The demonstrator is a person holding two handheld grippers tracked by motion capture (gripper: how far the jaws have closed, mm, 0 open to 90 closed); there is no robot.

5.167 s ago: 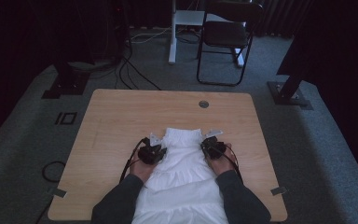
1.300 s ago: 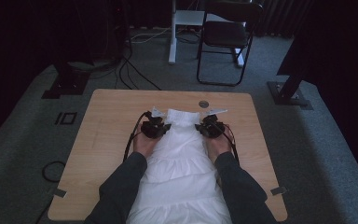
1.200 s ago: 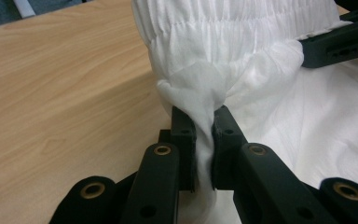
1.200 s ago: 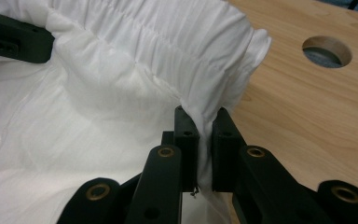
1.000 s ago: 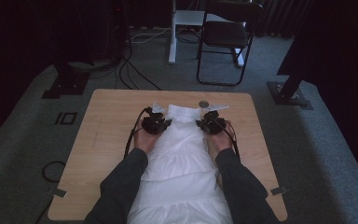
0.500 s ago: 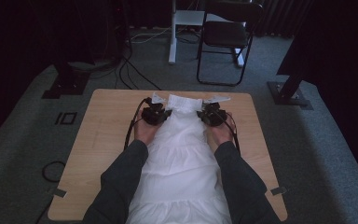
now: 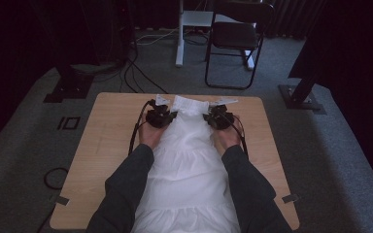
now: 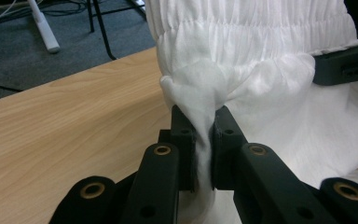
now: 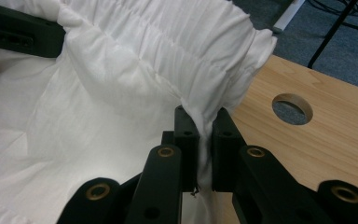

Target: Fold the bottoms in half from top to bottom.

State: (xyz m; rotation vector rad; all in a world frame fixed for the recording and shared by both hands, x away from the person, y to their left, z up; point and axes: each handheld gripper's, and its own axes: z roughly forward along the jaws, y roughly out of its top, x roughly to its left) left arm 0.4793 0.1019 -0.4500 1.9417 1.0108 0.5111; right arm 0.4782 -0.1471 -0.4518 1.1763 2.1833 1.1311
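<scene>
A wooden table [image 7: 107,141] carries a white dress [image 7: 187,170] spread lengthwise down its middle, the gathered bodice lying close to the far edge and the skirt running back over the near edge between a person's two dark sleeves [image 7: 124,194]. A round hole [image 9: 292,108] in the tabletop sits just beyond the bodice, near the far edge. The dress's two narrow straps [image 7: 161,100] fan out flat from the bodice toward the far corners. The left gripper [image 7: 159,117] sits at the left side of the bodice, its two black jaws closed tight on a bunched fold of the white cloth just below the elastic gathers, the fabric squeezed thin between them. The right gripper [image 7: 218,118] sits level with it at the bodice's right side, jaws likewise pinched together on a fold at the edge of the gathered band. Cloth between the two grippers lies fairly smooth. Black cables [image 7: 135,133] trail back along the person's hands.
</scene>
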